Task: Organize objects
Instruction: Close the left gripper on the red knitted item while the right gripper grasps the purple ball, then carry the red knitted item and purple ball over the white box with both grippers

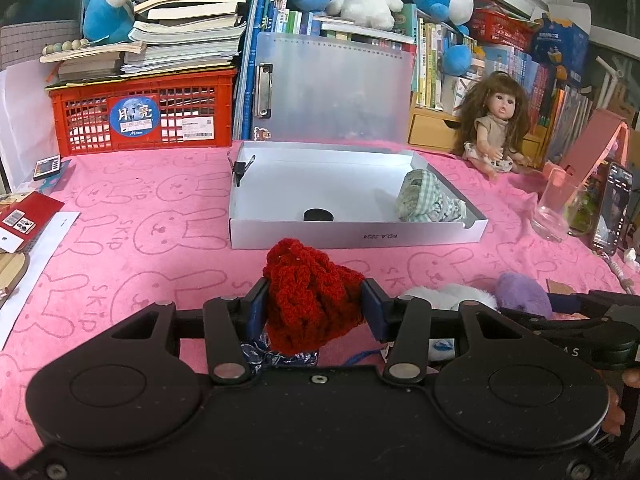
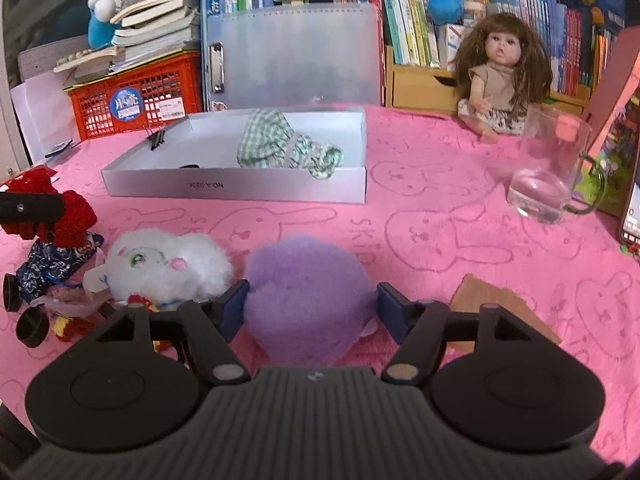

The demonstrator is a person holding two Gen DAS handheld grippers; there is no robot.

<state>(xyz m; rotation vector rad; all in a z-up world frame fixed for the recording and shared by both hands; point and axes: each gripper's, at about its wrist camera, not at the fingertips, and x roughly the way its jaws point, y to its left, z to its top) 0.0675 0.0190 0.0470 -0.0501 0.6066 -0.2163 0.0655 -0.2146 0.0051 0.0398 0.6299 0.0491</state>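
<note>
Both tongs are loaded at the near edge of the pink surface. Left tongs are closed to the width of a red knit piece, blue pads pressing both flanks; the piece looks lifted slightly, with a blue patterned cloth hanging or lying just below it, and whether the two are joined cannot be told. Right tongs are set wide around a purple plush, pads touching its sides; the grip looks light, and whether the plush is off the surface cannot be told. A white plush lies just beside it at 9 o'clock. The open box sits at 12 o'clock from the left tongs, well apart, holding a green checked cloth in its right end and a binder clip on its left rim. Judged step: pick-up complete or nearly so, transfer to box pending. Next move calls for raising each item above the near wall and releasing into the bare left half of the box, one after the other to avoid the tongs crowding.
</note>
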